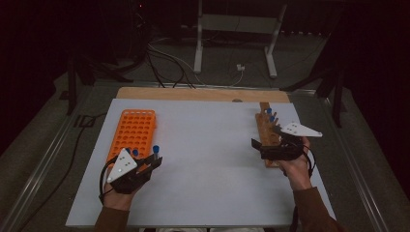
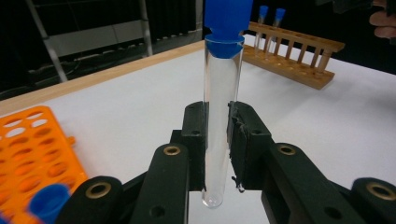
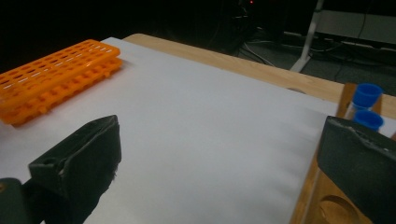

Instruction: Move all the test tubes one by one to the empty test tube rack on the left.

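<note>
A: Starting from the high view, what are you counting?

B: Two racks are sitting on the white surface (image 1: 203,159): one orange rack (image 1: 133,131) at the left, one wooden rack (image 1: 267,133) at the right. Two blue-capped tubes are standing at the wooden rack's far end. The left gripper (image 1: 153,163) is holding one test tube (image 1: 155,152) beside the orange rack's near end, and another blue cap is showing just beside that hand. The right gripper (image 1: 257,145) is hovering at the wooden rack.

A: And the left gripper view?

B: The jaws are clamping the test tube (image 2: 220,116) upright. It is looking clear, seemingly empty, round-bottomed, with a blue cap on top. The orange rack (image 2: 32,149) is lying at the lower left; the wooden rack (image 2: 299,58) with its two tubes is standing far off.

A: The right gripper view?

B: Its jaws are standing wide apart, gripping nothing. Two blue caps are poking up from the wooden rack (image 3: 327,200) on the right.
</note>
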{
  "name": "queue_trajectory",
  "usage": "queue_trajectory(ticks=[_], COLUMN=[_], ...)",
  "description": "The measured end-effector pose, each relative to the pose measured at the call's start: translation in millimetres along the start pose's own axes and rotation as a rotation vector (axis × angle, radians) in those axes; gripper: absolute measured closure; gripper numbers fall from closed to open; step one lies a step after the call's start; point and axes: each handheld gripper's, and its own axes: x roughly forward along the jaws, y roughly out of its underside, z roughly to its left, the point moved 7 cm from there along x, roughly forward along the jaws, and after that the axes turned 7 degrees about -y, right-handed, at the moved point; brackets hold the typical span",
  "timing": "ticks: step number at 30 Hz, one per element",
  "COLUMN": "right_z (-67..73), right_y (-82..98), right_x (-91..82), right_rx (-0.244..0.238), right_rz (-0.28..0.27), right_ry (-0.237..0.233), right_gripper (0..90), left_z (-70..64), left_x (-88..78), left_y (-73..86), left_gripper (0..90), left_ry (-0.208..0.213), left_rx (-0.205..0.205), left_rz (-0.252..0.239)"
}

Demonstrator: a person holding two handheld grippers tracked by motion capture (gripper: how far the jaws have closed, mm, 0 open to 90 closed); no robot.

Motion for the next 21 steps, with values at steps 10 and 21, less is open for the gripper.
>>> queue_trajectory(ticks=[10, 21], right_z=[-8.4, -13.5], right_y=[0.0, -0.8], right_x=[-5.5, -9.7], right_rx=[0.014, 0.026], right_rz=[-0.012, -0.023], right_ry=[0.023, 0.032], right_gripper=[0.2, 0.3], left_z=[18.5, 39.1], left_x=[-17.7, -38.3], left_y=[-1.8, -1.9], left_gripper=[78.0, 78.0], left_ry=[-0.037, -0.076], left_rx=[-0.045, -0.075], left_rz=[-0.031, -0.033])
